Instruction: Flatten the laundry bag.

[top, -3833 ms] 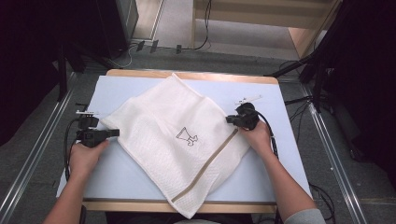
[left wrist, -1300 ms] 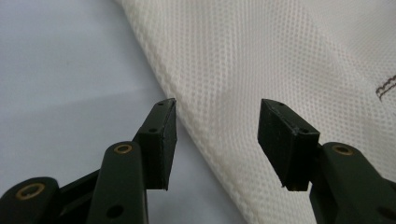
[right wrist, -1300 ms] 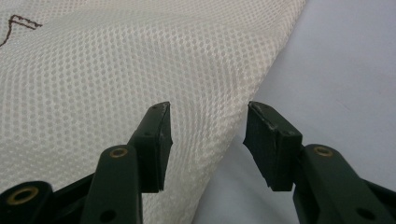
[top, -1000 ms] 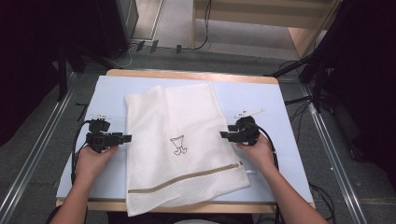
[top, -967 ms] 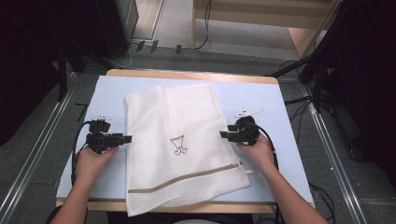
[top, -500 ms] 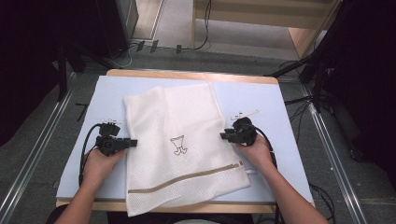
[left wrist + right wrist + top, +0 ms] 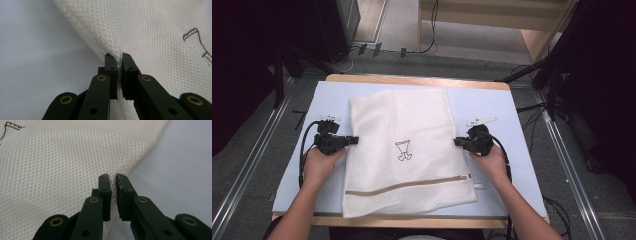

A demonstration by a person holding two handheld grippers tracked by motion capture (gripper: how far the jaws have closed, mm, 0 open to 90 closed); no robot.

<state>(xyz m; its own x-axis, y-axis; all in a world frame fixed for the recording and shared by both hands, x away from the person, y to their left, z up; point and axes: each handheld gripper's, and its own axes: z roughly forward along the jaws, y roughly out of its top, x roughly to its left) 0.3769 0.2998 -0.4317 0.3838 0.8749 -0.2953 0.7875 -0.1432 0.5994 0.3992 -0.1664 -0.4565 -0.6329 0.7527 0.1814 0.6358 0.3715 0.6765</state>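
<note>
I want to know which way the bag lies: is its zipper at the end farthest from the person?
No, the zipper crosses the mesh bag near the person's edge of the table.

This looks like a lab or test room. A desk (image 7: 522, 120) with a pale blue top stands on grey carpet between metal floor rails (image 7: 569, 165), with loose cables (image 7: 427, 30) on the far floor and dark equipment stands (image 7: 287, 55) on both sides.
</note>
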